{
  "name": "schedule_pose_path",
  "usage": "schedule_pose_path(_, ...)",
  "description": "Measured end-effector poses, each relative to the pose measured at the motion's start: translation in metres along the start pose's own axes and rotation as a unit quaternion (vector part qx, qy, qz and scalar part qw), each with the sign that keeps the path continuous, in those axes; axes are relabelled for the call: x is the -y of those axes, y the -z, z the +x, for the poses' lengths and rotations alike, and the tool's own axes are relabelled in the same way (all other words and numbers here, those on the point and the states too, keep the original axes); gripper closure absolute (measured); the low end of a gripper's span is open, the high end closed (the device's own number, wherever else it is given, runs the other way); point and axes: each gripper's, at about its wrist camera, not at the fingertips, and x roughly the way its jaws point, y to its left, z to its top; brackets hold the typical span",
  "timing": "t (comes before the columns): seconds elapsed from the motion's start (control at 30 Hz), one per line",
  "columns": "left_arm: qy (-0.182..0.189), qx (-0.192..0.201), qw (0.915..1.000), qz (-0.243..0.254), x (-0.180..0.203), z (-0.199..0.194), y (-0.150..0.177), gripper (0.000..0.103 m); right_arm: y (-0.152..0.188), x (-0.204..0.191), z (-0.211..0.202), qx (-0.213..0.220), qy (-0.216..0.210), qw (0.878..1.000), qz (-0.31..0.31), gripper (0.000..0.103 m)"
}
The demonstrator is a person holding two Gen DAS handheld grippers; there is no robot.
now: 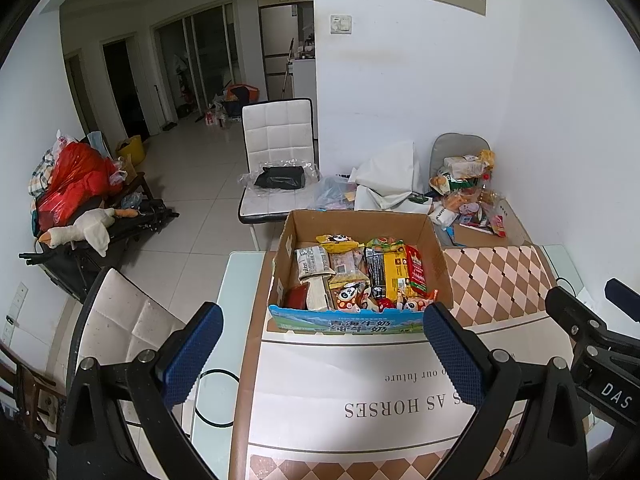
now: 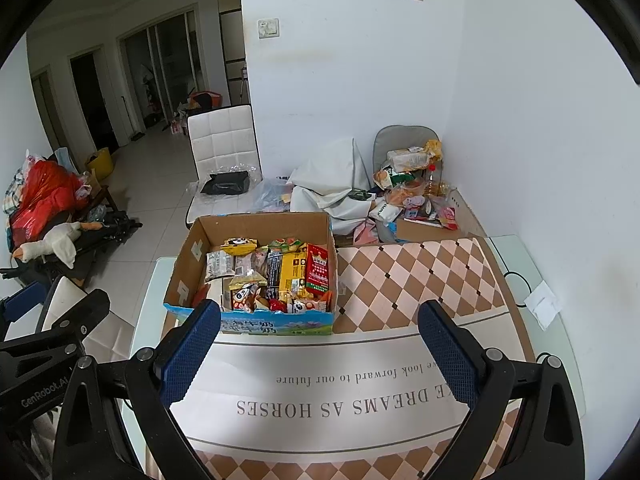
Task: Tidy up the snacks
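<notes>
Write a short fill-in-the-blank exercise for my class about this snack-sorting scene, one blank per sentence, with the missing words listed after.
1. The snacks sit packed inside a cardboard ____.
2. Both the left gripper and the right gripper have their jaws ____.
3. The tablecloth beside the box has a pattern of ____.
4. A black bag lies on the seat of the white ____.

Missing words: box; open; diamonds; chair

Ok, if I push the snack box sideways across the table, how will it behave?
The box is packed full, so it is probably heavy enough to slide rather than tip. It sits on a tablecloth, which may bunch or drag along. Its cardboard walls look thin and may flex, so push low.
</notes>
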Motion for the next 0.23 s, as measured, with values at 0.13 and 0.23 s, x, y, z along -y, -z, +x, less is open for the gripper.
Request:
schedule_pose_path(0.13, -0.002, 0.004, 1.0, 0.001, 0.0004, -0.0024, 0.0004, 0.001, 0.0008, 0.0001, -0.001, 0.002, 0.001, 1.0, 0.0, 0.002)
schedule_pose_path(0.23, 0.002, 0.004, 1.0, 0.002, 0.0013, -0.005, -0.0009, 0.001, 0.0018, 0.0, -0.0021, 0.003, 0.003, 1.0, 0.0, 0.002)
